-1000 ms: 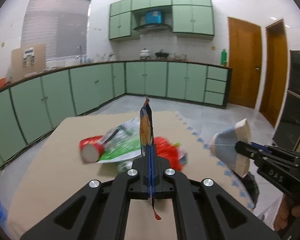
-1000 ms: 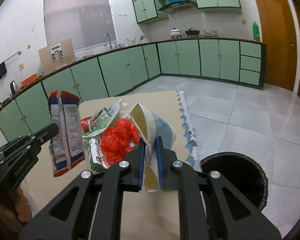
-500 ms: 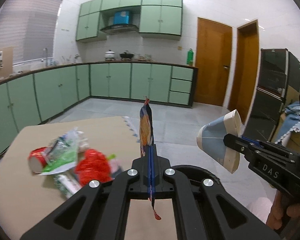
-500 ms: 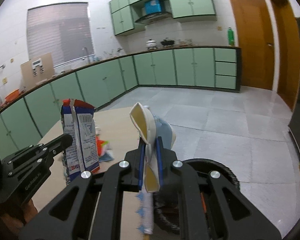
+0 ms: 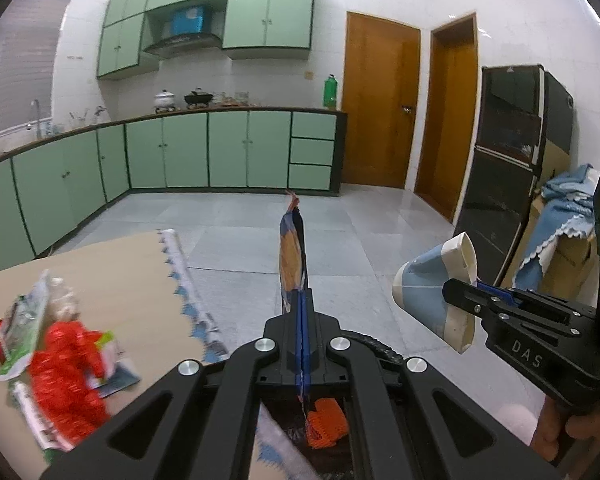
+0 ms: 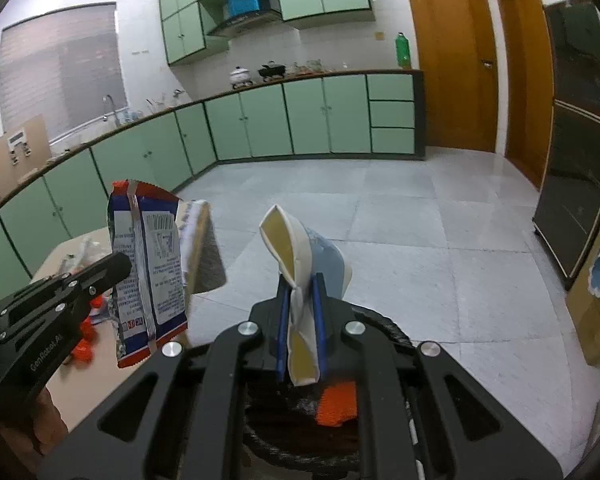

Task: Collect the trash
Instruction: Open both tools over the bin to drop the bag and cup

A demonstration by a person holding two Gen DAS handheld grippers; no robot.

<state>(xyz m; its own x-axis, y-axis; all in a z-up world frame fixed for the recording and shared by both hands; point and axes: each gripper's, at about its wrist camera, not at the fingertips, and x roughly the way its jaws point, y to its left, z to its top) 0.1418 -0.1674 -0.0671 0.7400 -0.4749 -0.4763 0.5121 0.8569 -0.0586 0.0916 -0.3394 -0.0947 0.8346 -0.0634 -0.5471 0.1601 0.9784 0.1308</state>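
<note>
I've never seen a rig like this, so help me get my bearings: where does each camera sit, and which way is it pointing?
Left wrist: on the left tongs, looking along them across the kitchen; they pinch a snack wrapper; right tongs and a hand show.
Right wrist: on the right tongs, which pinch a crushed paper cup; left tongs show.
Shared: black bin below, green cabinets.

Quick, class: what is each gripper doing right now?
Left gripper: shut on a snack wrapper.
Right gripper: shut on a crushed paper cup.
</note>
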